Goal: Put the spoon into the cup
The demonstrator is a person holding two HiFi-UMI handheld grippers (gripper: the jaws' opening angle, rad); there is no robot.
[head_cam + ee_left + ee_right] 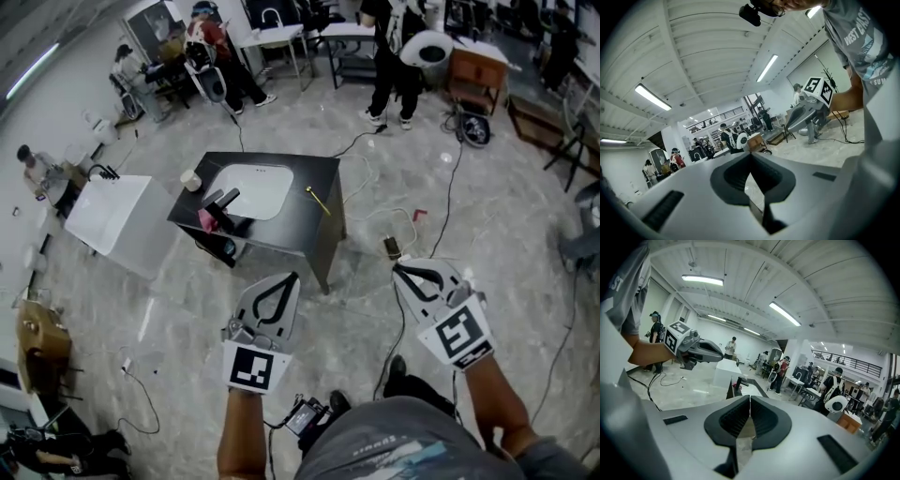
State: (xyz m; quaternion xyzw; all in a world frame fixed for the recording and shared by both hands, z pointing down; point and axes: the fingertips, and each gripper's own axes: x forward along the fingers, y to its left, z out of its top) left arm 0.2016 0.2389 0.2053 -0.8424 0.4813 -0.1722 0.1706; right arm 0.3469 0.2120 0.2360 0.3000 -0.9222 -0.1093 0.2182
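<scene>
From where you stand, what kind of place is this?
Probably a big workshop or lab hall, not a home: a black counter with a sink stands on the open floor, loose cables lie around it, and people work at desks farther off.

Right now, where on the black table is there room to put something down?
The black table has a strip right of the white sink that is bare on both sides of the gold spoon. The sink looks empty too. Its left side is crowded: cup, black faucet, something pink.
</scene>
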